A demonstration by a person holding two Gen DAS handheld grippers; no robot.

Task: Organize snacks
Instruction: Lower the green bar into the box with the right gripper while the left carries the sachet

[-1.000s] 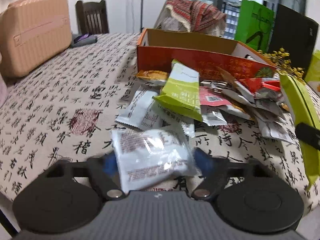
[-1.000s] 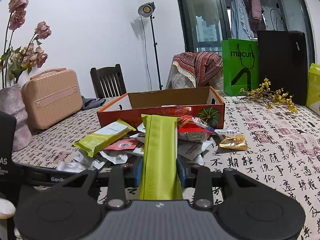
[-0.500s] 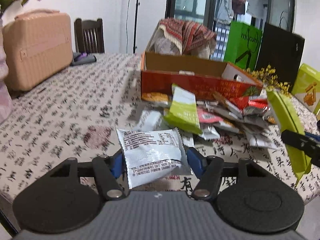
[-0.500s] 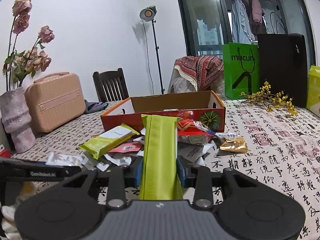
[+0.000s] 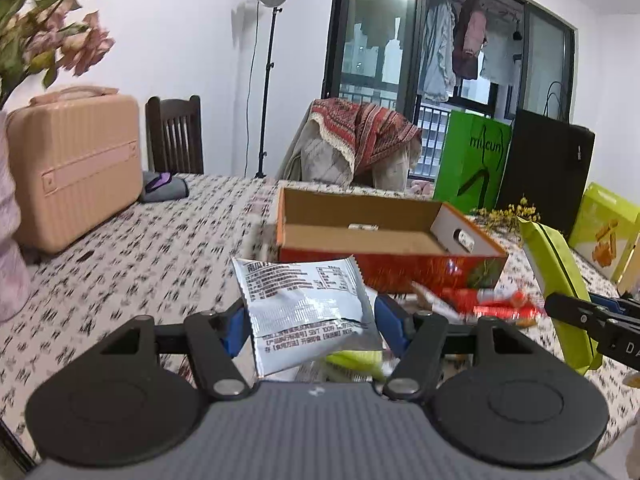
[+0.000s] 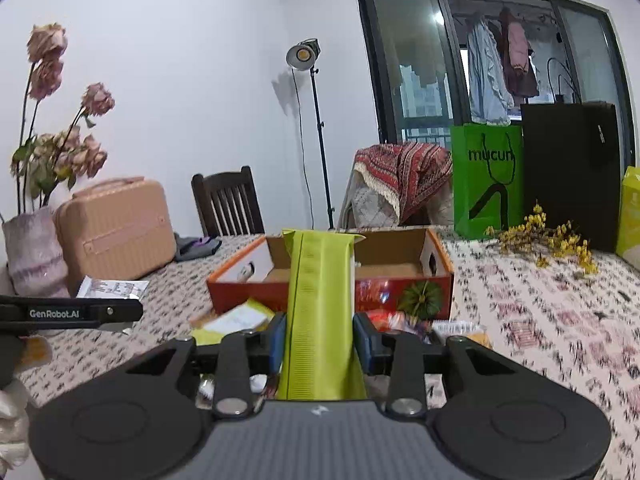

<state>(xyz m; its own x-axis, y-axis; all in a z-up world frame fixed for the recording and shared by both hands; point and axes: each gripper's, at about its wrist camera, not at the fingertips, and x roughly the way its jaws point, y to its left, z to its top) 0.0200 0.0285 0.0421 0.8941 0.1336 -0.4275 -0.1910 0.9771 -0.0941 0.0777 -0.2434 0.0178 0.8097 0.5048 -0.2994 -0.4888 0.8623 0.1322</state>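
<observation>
Snacks sit in both claws above a cloth-covered bench (image 6: 540,320) printed with dark characters. Left claw (image 5: 308,320) is clamped on a silver packet (image 5: 304,308), its blue pads (image 5: 236,326) pressing the packet's two side edges; the packet is held clear of the bench and tilts slightly, its printed label facing up. Right claw (image 6: 320,340) is clenched on a long green packet (image 6: 322,304), which stands nearly upright between the pads and reaches up in front of the box. An open orange cardboard box (image 6: 404,296), with a pumpkin picture on its front wall, stands on the bench beyond both claws; its brown floor looks almost bare. More loose packets (image 5: 480,300), red, yellow and white, lie heaped on the cloth just in front of the box. From the left view the green packet (image 5: 560,280) shows at the right edge, held by the other claw. A pink case (image 6: 116,228) and a vase of dried roses (image 6: 36,248) stand at the bench's left end, a green paper bag (image 6: 486,180) and a black bag (image 6: 572,168) at its far right, with yellow dried flowers (image 6: 548,236) lying before them.
</observation>
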